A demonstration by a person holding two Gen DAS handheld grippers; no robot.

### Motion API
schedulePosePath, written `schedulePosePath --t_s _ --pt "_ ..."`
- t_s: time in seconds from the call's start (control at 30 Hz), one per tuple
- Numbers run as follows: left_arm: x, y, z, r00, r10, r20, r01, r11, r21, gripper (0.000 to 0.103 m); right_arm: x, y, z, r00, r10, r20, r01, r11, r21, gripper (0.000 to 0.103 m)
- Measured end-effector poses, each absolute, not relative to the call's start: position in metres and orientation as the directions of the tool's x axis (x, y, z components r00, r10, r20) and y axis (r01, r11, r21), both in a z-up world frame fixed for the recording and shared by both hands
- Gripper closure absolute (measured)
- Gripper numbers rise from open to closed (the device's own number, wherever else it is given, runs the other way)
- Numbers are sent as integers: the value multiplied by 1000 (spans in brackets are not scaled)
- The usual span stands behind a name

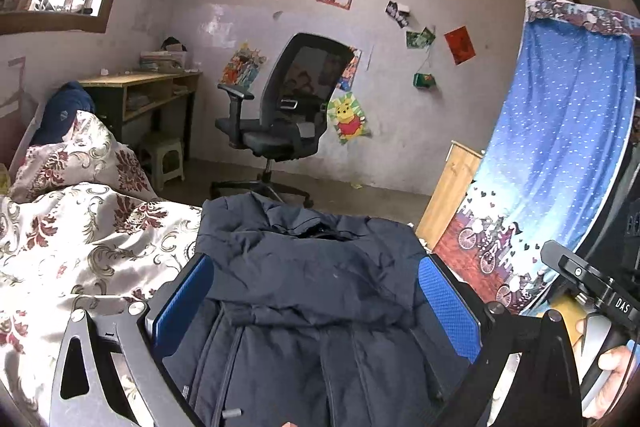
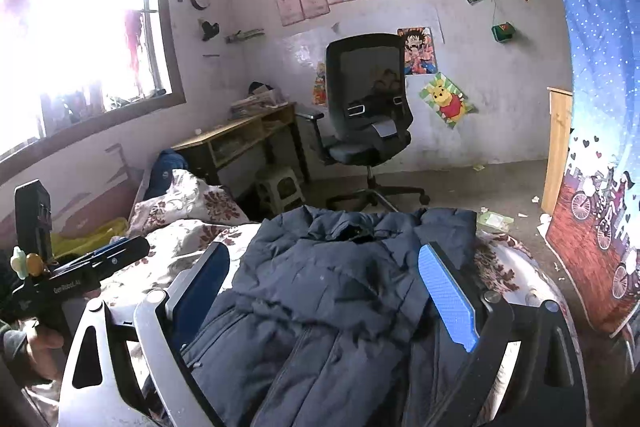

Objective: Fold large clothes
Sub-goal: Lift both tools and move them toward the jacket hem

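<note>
A navy padded jacket (image 1: 312, 267) lies folded on the bed with its collar at the far end, and it also fills the middle of the right wrist view (image 2: 340, 291). My left gripper (image 1: 316, 301) stands open, its blue pads (image 1: 448, 303) spread wide over the jacket and not pressing on it. My right gripper (image 2: 328, 291) is open just as wide above the same jacket, nothing pinched between its blue pads (image 2: 448, 299). Each view catches the other tool at its edge, held by a hand (image 1: 612, 367).
The floral quilt (image 1: 80, 239) covers the bed to the left, with a pillow and a blue bundle at its head. Beyond the bed stand an office chair (image 1: 288, 115), a wooden desk (image 1: 152, 87) and a small stool (image 1: 164, 155). A blue patterned curtain (image 1: 560, 147) hangs on the right.
</note>
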State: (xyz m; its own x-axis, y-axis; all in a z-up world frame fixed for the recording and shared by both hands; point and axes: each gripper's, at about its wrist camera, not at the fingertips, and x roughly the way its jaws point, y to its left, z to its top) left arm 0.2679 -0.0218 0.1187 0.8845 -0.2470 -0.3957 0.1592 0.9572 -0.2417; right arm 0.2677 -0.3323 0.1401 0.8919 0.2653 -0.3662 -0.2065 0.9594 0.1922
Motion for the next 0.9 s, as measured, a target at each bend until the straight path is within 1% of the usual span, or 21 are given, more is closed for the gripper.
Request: schedulePosePath --t_s 0.2,0.4,0.47,0.57,0.7,0.87,0.9 --pt "232 -25 123 889 -234 -392 158 963 -217 0 225 -334 147 902 247 -353 -206 967 152 10" --pt "200 -30 116 880 -238 -410 174 967 -188 0 188 -334 140 899 240 -367 -195 968 156 9" --pt "192 -31 112 877 -227 -424 174 972 -161 0 178 -334 135 897 238 -372 -194 969 153 9" --pt "183 -32 100 862 -188 -470 159 982 -100 0 160 -335 127 895 234 -379 -194 971 143 9" --pt "175 -31 84 845 -171 -506 159 985 -67 0 134 -343 116 896 222 -385 -190 974 121 9" --pt "167 -26 55 823 -135 -551 142 989 -30 0 122 -347 100 878 199 -435 -188 980 69 9" --pt "166 -25 49 820 -129 -558 141 990 -21 0 123 -348 93 867 197 -457 -186 980 69 9"
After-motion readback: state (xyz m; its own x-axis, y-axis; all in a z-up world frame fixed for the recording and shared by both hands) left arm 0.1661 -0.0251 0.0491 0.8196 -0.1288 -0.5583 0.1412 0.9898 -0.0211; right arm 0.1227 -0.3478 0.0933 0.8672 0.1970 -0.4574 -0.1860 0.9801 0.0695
